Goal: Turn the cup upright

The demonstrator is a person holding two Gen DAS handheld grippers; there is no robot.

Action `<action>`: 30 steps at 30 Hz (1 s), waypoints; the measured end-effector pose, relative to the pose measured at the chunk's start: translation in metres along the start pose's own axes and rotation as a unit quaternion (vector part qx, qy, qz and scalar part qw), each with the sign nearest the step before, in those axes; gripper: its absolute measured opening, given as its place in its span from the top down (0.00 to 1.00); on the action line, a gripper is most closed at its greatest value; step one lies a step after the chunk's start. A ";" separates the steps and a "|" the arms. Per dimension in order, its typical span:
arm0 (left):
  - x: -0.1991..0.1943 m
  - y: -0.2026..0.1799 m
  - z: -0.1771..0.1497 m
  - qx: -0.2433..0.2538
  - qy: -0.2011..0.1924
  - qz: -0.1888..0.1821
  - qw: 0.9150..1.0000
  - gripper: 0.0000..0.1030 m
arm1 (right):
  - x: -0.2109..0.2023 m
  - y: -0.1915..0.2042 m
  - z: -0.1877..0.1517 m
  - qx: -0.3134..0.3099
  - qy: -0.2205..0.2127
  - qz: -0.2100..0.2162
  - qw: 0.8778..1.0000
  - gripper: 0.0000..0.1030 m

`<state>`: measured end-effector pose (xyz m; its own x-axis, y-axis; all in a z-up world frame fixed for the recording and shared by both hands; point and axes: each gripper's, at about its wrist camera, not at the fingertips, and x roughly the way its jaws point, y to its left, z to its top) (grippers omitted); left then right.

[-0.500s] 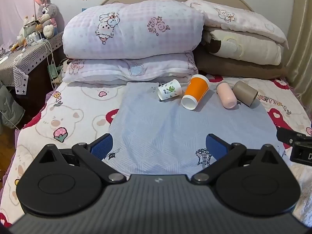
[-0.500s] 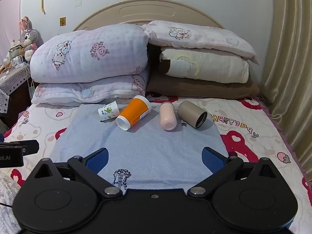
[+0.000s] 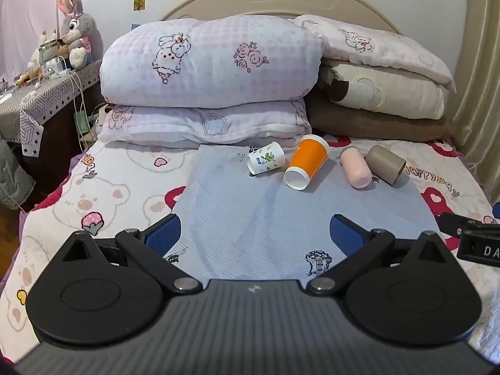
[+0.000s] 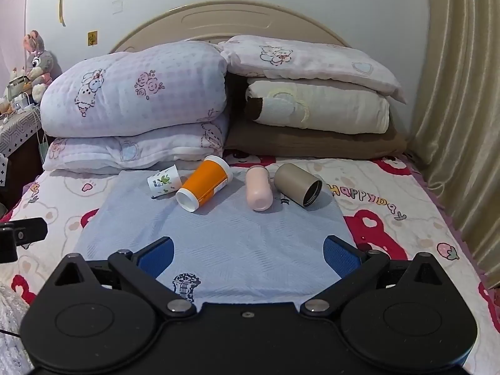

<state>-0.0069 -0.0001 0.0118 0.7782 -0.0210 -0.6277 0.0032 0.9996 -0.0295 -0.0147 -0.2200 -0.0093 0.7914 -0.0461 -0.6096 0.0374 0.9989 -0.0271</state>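
Observation:
Several cups lie on their sides in a row on a light blue cloth point(image 3: 250, 215) on the bed: a small white printed cup point(image 3: 265, 158) point(image 4: 164, 181), an orange cup point(image 3: 307, 161) point(image 4: 204, 182), a pink cup point(image 3: 355, 167) point(image 4: 258, 189) and a taupe cup point(image 3: 385, 163) point(image 4: 298, 184). My left gripper point(image 3: 254, 234) is open and empty over the near part of the cloth, well short of the cups. My right gripper point(image 4: 248, 254) is open and empty, also well short of them.
Stacked pillows and folded quilts point(image 3: 212, 72) lie right behind the cups against the headboard. A cluttered side table point(image 3: 40, 93) with a plush rabbit stands left of the bed. A curtain point(image 4: 462, 125) hangs on the right. The right gripper's edge point(image 3: 475, 234) shows at right.
Both grippers have moved slightly; the view has shifted a little. The cups have not moved and both grippers stay open.

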 end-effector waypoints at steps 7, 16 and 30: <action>0.002 0.001 -0.002 0.004 0.007 0.007 1.000 0.00 | 0.000 0.001 -0.003 -0.001 -0.001 0.001 1.000 0.00; 0.002 0.002 -0.004 0.005 0.009 0.012 1.000 0.00 | -0.003 0.001 -0.004 -0.001 -0.006 -0.002 1.000 0.00; 0.002 0.002 -0.007 -0.007 -0.002 0.006 1.000 0.00 | -0.003 0.000 -0.004 -0.004 -0.006 -0.006 1.000 0.00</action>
<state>-0.0098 0.0016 0.0048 0.7803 -0.0080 -0.6253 -0.0161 0.9993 -0.0328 -0.0193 -0.2194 -0.0108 0.7980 -0.0573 -0.6000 0.0419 0.9983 -0.0395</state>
